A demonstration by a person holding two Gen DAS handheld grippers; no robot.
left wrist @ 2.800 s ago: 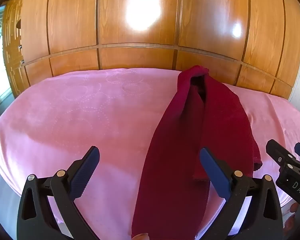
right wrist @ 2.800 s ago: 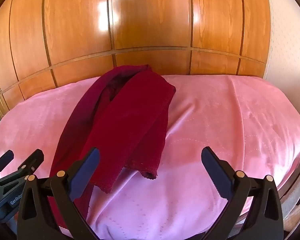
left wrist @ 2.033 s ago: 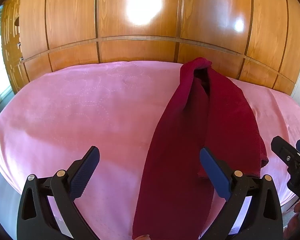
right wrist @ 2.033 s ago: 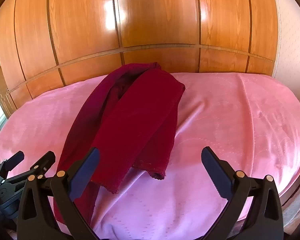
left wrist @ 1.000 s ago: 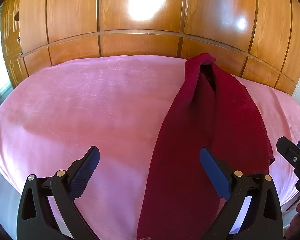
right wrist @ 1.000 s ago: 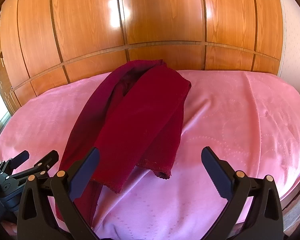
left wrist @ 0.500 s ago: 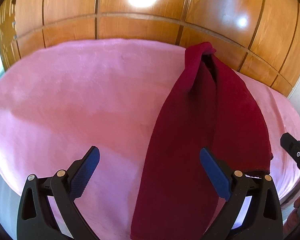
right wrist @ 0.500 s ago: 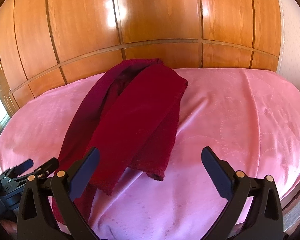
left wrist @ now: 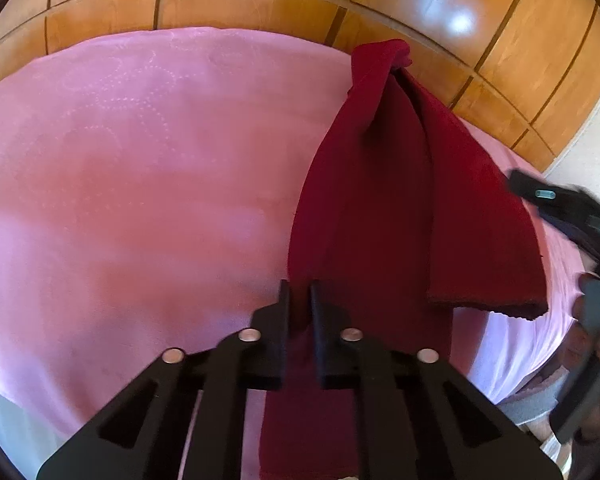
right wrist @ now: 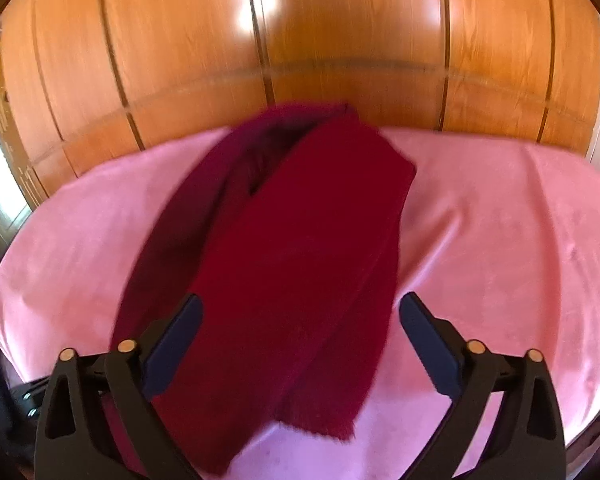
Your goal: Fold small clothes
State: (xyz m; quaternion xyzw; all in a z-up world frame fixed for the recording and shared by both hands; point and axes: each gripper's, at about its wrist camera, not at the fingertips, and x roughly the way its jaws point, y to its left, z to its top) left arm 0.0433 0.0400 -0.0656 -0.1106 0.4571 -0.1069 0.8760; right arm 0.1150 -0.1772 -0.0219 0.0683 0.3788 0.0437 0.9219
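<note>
A long dark red cloth (left wrist: 380,200) lies lengthwise on the pink bed (left wrist: 140,160), bunched at the far end by the wooden wall. Its near right flap ends in a fringed edge. My left gripper (left wrist: 300,304) is shut on the cloth's left edge near the bed's front, and a strip of red shows between its fingers. In the right wrist view the same cloth (right wrist: 300,240) runs under my right gripper (right wrist: 300,340). Its jaws are closing with the flap between them, and the pads stand clear of the fabric. One right finger (left wrist: 540,196) shows blurred beside the flap.
Glossy wood panels (right wrist: 340,40) rise right behind the bed. The bedspread (right wrist: 500,240) stretches wide on both sides of the cloth. The bed's front edge drops off just below both grippers. A pale wall (left wrist: 596,140) stands at the right.
My left gripper tipped downward and snapped shut on the cloth's left edge. My right gripper slid left over the right flap, and its jaws have begun to narrow.
</note>
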